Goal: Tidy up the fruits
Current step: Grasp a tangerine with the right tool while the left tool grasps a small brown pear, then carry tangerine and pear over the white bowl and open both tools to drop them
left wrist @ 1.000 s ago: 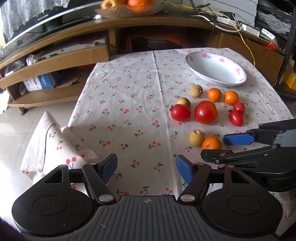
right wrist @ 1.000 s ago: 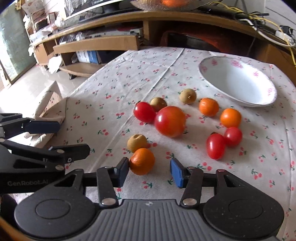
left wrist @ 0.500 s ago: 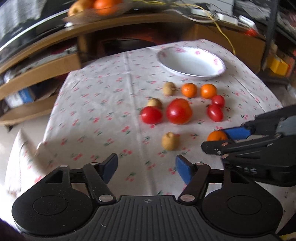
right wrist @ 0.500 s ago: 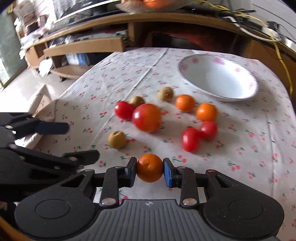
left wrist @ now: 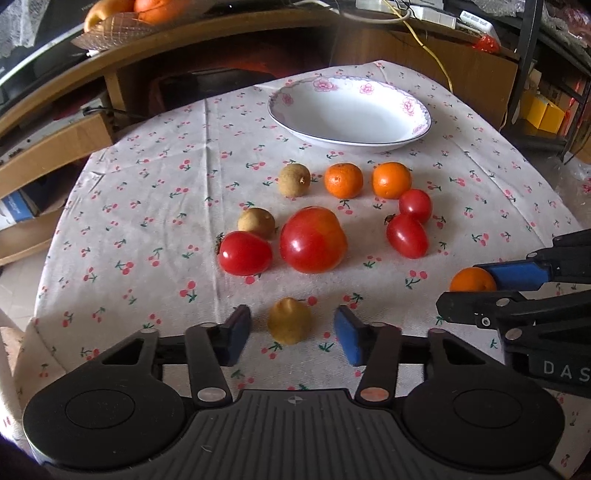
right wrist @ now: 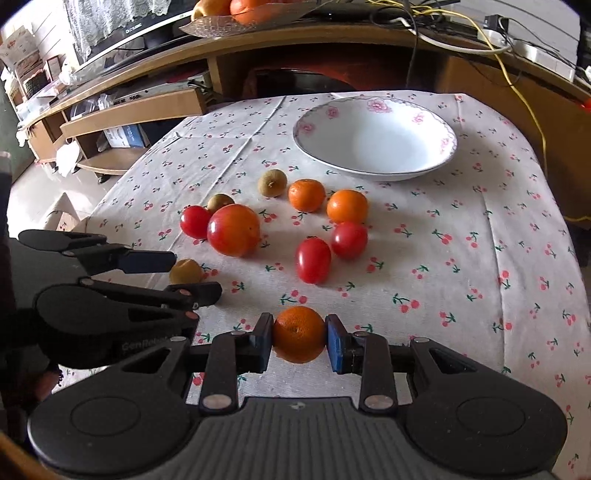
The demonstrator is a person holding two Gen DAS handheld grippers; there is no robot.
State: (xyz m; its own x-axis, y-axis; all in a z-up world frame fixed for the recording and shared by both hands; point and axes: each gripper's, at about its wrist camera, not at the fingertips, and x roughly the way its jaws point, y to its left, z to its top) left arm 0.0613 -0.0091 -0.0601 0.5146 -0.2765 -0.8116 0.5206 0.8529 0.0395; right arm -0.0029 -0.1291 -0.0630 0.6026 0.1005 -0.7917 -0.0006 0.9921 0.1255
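Observation:
My right gripper (right wrist: 298, 338) is shut on a small orange (right wrist: 299, 334), held just above the cloth; the same orange (left wrist: 472, 280) shows in the left wrist view between the right gripper's blue pads. My left gripper (left wrist: 291, 332) is open with a tan longan (left wrist: 289, 320) lying between its fingers, untouched. On the cherry-print tablecloth (left wrist: 155, 206) lie a big tomato (left wrist: 313, 239), three small red tomatoes (left wrist: 244, 253), two more oranges (left wrist: 343, 180) and two more longans (left wrist: 294, 180). A white flowered bowl (left wrist: 413, 127) stands empty at the back.
A wooden TV stand (right wrist: 332, 40) runs behind the table, with a glass dish of fruit (right wrist: 243, 14) on top and yellow cables (right wrist: 517, 66) at the right. A folded cloth-covered seat (right wrist: 62, 218) is off the table's left edge.
My right gripper closed on the nearest orange and lifted it slightly to the right. My left gripper moved forward and right until the nearest longan lay between its open fingers.

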